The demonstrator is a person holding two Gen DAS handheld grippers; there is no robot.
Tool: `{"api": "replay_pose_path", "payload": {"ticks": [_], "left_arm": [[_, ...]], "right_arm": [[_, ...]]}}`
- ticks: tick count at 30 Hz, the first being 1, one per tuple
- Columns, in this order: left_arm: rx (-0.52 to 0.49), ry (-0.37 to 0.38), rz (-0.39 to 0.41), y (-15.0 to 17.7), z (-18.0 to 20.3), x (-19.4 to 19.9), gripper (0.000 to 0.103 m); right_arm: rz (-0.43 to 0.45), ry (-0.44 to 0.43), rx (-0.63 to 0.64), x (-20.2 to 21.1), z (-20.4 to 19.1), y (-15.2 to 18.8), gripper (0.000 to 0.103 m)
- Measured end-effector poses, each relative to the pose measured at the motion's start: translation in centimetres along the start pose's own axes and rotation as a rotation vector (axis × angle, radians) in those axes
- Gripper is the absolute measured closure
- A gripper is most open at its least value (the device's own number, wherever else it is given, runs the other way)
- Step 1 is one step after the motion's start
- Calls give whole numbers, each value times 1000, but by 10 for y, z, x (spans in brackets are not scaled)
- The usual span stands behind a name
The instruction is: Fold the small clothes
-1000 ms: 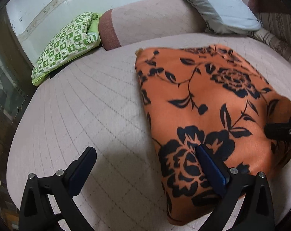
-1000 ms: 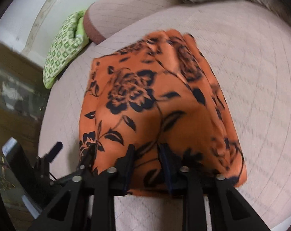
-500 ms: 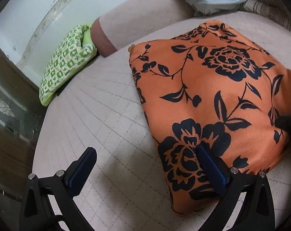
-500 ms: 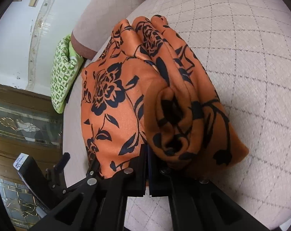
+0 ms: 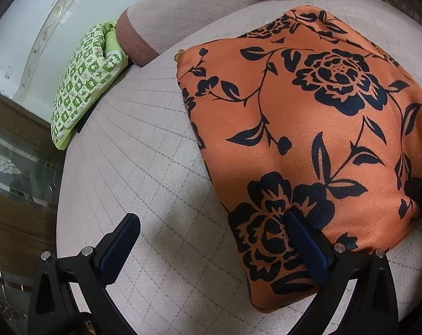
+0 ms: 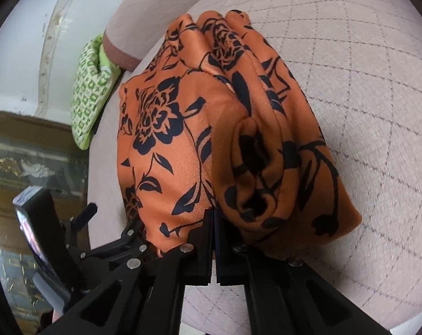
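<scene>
Your right gripper [image 6: 213, 217] is pinching the near edge of the orange floral garment [image 5: 308, 128]; your left gripper [image 5: 211, 240] is hanging released beside it.

The garment is lying folded on the quilted bed cover [image 5: 132, 150], its long axis running from you toward the far bolster [image 5: 199, 19], with a bunched roll of cloth along its right side in the right wrist view. Your right jaws are clenching together on the near hem, so that hand is doing the carrying. Your left jaws are spreading wide: the right finger is sitting over the garment's near left corner, though you cannot tell if it is touching, and the left finger is hanging over bare cover. The next fold is likely turning on that near-to-far axis.
</scene>
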State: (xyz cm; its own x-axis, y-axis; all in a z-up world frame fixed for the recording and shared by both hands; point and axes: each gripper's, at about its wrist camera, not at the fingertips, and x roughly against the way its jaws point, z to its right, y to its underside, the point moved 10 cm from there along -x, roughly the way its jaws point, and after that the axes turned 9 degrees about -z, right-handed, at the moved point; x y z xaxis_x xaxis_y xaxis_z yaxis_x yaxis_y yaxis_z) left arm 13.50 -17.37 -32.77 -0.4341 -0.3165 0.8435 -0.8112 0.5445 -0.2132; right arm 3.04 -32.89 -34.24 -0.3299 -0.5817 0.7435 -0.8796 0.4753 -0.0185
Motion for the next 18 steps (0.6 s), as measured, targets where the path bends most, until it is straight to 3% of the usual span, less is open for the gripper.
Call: {"api": "replay_pose_path", "payload": {"ticks": [5,9,13,18], "left_arm": [[-27,18,-46,-6,-2,-6,0],[-46,47,-76,-11,-4,-9,0],[-14,89,-85,-13,-10,-14,0],[-34,76,-108,-17,-9,-17,0]], "right_arm": [[-32,-16,105,0,0,-1,102],[-45,20,173,-3,-7,-3,102],[-58,11,176,-4,-9,-4,102],[-44,64,227,-4,-13,-3,103]]}}
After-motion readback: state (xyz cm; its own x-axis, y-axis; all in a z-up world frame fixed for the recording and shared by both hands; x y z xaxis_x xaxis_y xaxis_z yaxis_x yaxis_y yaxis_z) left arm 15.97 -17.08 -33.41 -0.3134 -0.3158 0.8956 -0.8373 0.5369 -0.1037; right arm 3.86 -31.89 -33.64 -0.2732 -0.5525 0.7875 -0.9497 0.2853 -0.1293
